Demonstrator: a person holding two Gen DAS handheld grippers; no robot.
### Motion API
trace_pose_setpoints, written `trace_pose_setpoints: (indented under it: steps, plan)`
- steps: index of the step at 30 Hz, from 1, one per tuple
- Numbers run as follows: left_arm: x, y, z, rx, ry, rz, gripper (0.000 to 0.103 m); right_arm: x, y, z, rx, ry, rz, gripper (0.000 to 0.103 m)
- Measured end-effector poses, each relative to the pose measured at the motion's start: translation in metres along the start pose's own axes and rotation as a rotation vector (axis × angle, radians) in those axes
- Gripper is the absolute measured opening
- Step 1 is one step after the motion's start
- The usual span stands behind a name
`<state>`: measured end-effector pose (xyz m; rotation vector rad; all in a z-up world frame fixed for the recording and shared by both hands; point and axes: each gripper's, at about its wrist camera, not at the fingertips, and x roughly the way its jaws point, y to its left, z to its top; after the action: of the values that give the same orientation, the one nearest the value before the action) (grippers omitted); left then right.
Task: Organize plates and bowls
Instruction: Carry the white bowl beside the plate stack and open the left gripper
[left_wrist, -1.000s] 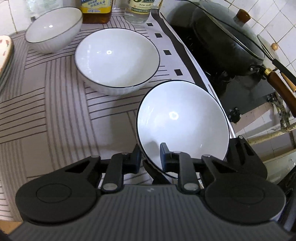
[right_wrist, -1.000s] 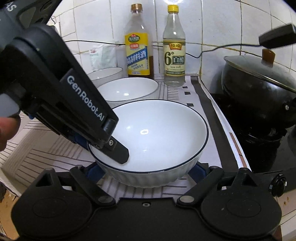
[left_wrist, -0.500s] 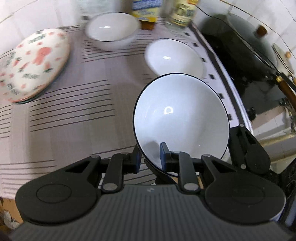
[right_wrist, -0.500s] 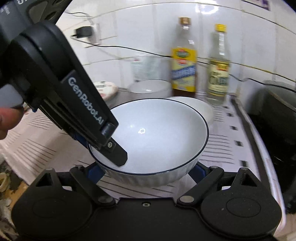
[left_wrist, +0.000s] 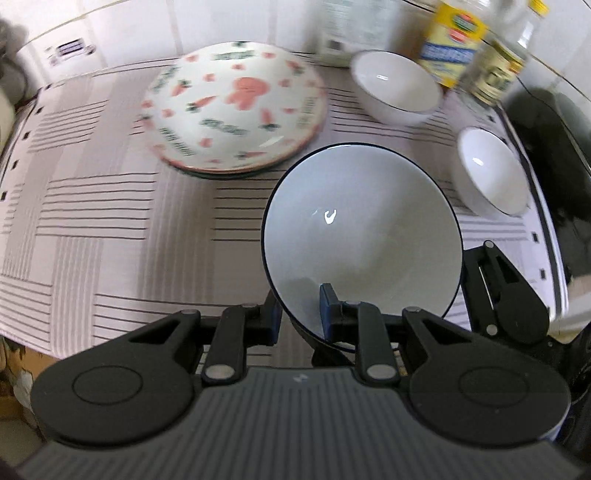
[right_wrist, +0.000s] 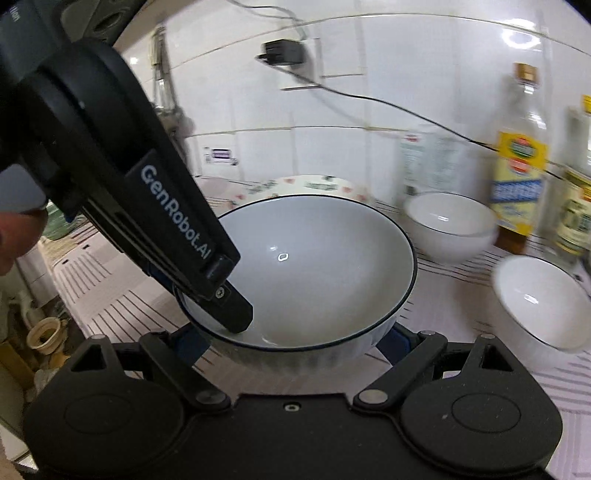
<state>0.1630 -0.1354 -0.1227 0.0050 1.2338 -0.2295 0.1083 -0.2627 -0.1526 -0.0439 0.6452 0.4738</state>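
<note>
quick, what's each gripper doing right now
Left gripper: shut on the rim of the big bowl.
Right gripper: jaws wide apart on either side of the same bowl's base; contact cannot be told.

A large white bowl with a dark rim (right_wrist: 314, 266) sits between the right gripper's (right_wrist: 295, 341) spread blue-padded fingers (right_wrist: 397, 341), while the left gripper (right_wrist: 218, 291) pinches its near-left rim; two smaller bowls (right_wrist: 448, 229) stand right, beside bottles (right_wrist: 519, 173)
</note>
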Motion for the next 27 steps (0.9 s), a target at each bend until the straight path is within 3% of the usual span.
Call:
trace_pose_setpoints:
  steps: [5, 11, 27]
  plan:
    - [0.012, 0.034, 0.0, -0.076, -0.006, 0.019, 0.02, 0.033, 0.016, 0.012, -0.042, 0.011, 0.045, 0.095]
    - [0.033, 0.057, 0.0, -0.092, 0.002, 0.042, 0.02, 0.061, 0.03, 0.005, -0.027, 0.039, 0.066, 0.095]
    - [0.06, 0.065, -0.001, -0.096, 0.011, 0.037, 0.02, 0.088, 0.034, -0.004, -0.031, 0.107, 0.034, 0.095]
